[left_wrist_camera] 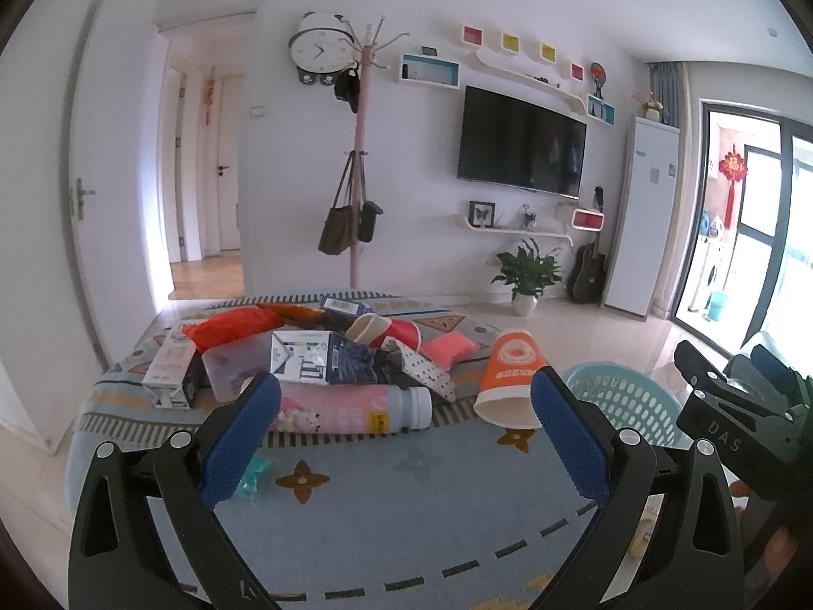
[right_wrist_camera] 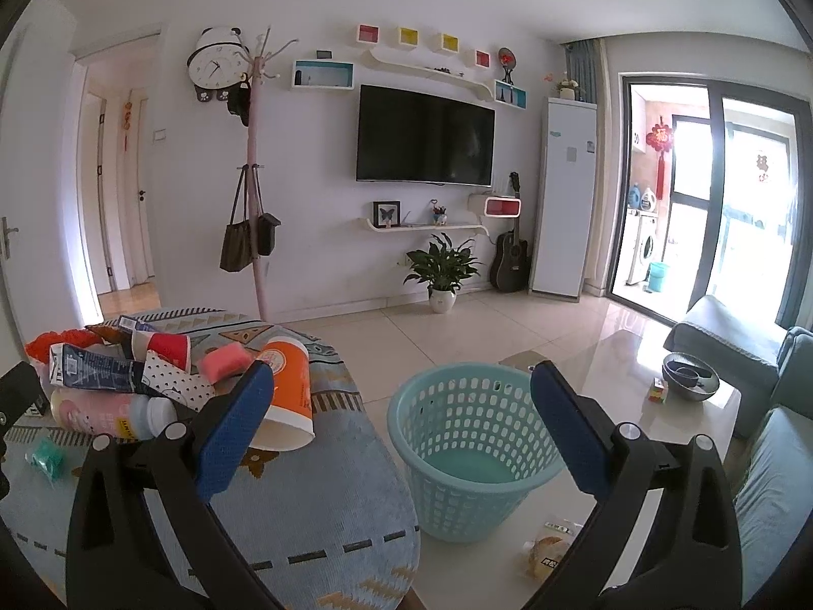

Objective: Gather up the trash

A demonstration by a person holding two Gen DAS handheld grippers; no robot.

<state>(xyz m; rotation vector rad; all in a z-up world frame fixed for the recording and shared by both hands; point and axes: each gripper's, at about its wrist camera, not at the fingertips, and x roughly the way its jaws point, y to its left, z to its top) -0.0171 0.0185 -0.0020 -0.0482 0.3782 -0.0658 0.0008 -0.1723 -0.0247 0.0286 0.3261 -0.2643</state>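
1. Two grippers are held above the rug (left_wrist_camera: pixel 355 534), and both have nothing between their fingers. In the left wrist view, the left gripper (left_wrist_camera: pixel 406 427) stands with its blue pads wide apart, released. In front of it the trash lies in a heap on the rug: a pink bottle (left_wrist_camera: pixel 350 409) on its side nearest, an orange paper cup (left_wrist_camera: pixel 513 378) tipped over to the right, a milk carton (left_wrist_camera: pixel 170 373), a clear plastic box (left_wrist_camera: pixel 236 368) and a red cup (left_wrist_camera: pixel 391 333) behind.

2. In the right wrist view, the right gripper (right_wrist_camera: pixel 401 422) is also spread open and holds nothing. It points toward the turquoise basket (right_wrist_camera: pixel 472 452), which stands on the tile floor just beside the rug edge and looks empty. The orange cup lies near the rug edge, close to the basket.

3. I think the collecting has not begun. A good first pick is the bottle or the orange cup: come down over the middle of the body, close across the narrow side, and lift before moving to the basket, so the heap is not pushed away.
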